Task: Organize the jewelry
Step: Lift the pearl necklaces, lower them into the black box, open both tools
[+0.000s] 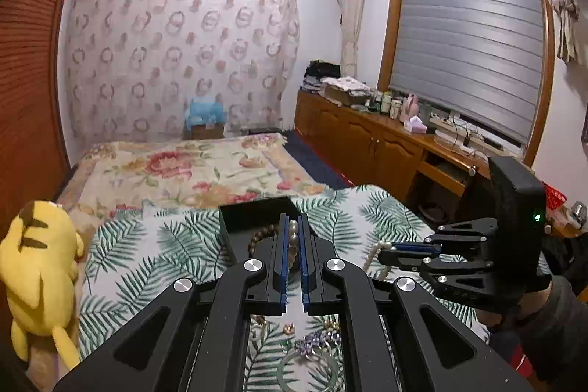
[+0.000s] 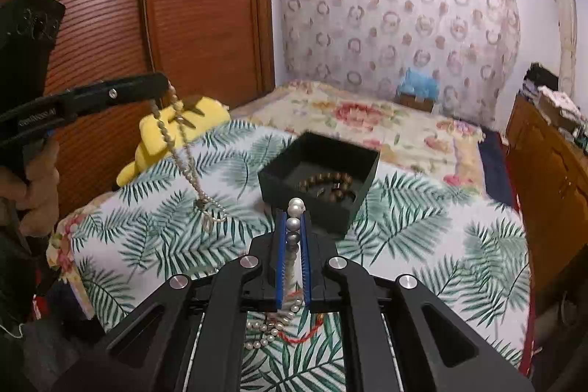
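My left gripper (image 1: 293,223) is shut on a beige bead necklace (image 1: 293,237); in the right wrist view that gripper (image 2: 165,89) holds the necklace (image 2: 183,149) hanging down to the leaf-print cloth. My right gripper (image 2: 293,215) is shut on a white pearl necklace (image 2: 294,223), whose loose end (image 2: 268,326) lies below it; it also shows in the left wrist view (image 1: 386,247) at the right. An open black box (image 2: 352,204) ahead holds a brown bead bracelet (image 2: 325,180); the box shows in the left wrist view too (image 1: 253,212).
Loose jewelry lies under the left gripper: a green bangle (image 1: 294,370) and purple pieces (image 1: 314,342). A red string (image 2: 305,337) lies under the right gripper. A yellow plush toy (image 1: 36,274) sits at the left bed edge. A wooden cabinet (image 1: 367,138) stands at the right.
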`<state>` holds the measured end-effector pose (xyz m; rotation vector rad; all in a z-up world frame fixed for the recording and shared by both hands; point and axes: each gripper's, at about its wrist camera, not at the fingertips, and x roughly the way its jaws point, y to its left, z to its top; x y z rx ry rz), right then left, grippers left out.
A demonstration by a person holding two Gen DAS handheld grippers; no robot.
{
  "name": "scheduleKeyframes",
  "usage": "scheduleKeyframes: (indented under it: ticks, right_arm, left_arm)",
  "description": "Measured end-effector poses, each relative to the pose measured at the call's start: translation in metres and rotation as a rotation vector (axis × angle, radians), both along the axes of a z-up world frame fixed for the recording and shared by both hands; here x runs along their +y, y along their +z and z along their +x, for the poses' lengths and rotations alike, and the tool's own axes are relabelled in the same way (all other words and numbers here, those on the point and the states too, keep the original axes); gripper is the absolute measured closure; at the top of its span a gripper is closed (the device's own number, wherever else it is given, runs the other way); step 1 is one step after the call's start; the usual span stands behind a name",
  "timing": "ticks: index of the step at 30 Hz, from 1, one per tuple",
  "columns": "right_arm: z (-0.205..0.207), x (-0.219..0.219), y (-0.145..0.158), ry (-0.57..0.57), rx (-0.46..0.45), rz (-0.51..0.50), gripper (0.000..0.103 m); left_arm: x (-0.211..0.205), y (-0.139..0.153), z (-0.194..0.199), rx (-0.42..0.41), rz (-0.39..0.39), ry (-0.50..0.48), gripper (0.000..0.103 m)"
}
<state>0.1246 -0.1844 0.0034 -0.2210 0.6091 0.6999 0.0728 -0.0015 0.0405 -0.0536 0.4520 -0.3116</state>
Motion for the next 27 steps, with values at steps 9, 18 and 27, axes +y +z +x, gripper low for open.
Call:
scheduleKeyframes:
  ticks: [9, 18, 27]
  right_arm:
    - [0.004, -0.004, 0.034, -0.005, -0.075, 0.041, 0.095]
    - [0.016, -0.004, 0.068, 0.005, -0.154, 0.076, 0.095]
    - [0.052, -0.004, 0.097, 0.002, -0.203, 0.113, 0.094]
  left_arm:
    - [-0.002, 0.022, 0.01, -0.038, 0.011, -0.003, 0.099]
    - [-0.007, 0.027, 0.033, -0.044, 0.015, -0.023, 0.099]
    - [-0.004, 0.044, 0.068, -0.066, -0.005, -0.034, 0.099]
